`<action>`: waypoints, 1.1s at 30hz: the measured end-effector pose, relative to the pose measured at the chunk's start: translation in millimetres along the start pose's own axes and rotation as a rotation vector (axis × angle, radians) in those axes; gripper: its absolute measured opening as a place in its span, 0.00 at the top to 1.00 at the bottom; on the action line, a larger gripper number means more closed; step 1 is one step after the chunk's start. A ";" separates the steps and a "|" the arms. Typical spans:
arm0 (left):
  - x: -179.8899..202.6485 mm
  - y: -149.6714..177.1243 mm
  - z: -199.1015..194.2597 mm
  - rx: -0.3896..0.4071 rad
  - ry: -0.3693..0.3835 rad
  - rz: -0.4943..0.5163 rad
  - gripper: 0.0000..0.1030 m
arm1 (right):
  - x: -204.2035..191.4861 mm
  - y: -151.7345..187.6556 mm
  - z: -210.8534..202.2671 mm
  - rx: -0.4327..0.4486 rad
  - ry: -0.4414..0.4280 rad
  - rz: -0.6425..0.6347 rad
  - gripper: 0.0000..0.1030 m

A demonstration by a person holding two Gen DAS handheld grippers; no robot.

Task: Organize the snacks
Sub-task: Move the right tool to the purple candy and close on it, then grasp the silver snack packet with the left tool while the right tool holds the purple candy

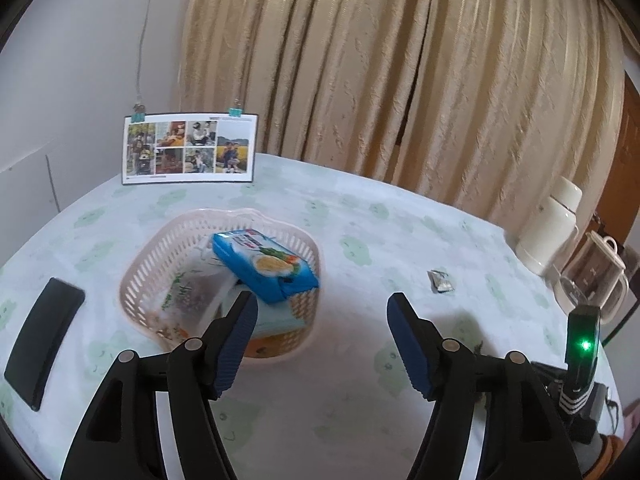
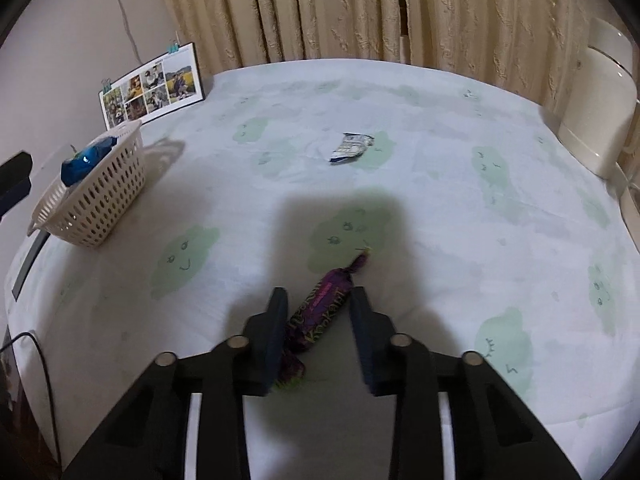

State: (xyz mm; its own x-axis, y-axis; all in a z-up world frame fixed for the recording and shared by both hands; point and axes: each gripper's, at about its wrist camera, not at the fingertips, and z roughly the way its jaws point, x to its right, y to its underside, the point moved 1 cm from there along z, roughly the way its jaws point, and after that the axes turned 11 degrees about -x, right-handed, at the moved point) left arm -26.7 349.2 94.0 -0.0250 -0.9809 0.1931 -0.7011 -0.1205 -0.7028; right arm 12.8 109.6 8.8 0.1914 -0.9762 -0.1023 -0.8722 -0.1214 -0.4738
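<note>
Purple twisted-wrapper candy (image 2: 320, 308) lies between your right gripper's (image 2: 318, 300) part-open jaws, ungripped; your left gripper (image 1: 320, 306) gapes empty, pink plastic basket (image 1: 140, 280) at ten o'clock.

A clipped photo collage (image 1: 188, 148) stands against the wall before tan curtains (image 1: 400, 72), with a white thermos (image 1: 550, 228) and a black phone (image 1: 42, 340) on the cloud-print counter (image 1: 360, 224).

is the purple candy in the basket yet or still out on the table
Out. The purple candy lies on the tablecloth between the open right tongs, far from the basket, which holds a blue packet.
</note>
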 end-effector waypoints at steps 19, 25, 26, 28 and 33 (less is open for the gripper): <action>85.7 1.1 63.8 -0.120 0.052 0.166 0.33 | 64.3 3.0 -21.8 0.053 -0.046 0.142 0.86; 111.3 -9.7 97.9 -0.149 0.059 0.203 0.33 | 72.8 3.9 -17.8 0.028 -0.114 0.167 0.82; 113.7 -12.2 103.7 -0.156 0.063 0.201 0.33 | 72.3 4.3 -16.1 0.021 -0.129 0.170 0.82; 120.8 -17.9 118.5 -0.177 0.070 0.200 0.33 | 72.0 4.9 -13.8 0.011 -0.148 0.169 0.77; 142.1 -28.1 148.6 -0.206 0.075 0.245 0.34 | 67.7 5.5 -12.3 0.011 -0.150 0.152 0.75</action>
State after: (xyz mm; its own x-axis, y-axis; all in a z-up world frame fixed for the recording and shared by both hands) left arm 95.3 190.5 39.5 -0.2579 -0.9619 0.0904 -0.7969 0.1589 -0.5829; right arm 15.4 40.5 10.0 0.1233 -0.9454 -0.3018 -0.8915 0.0281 -0.4522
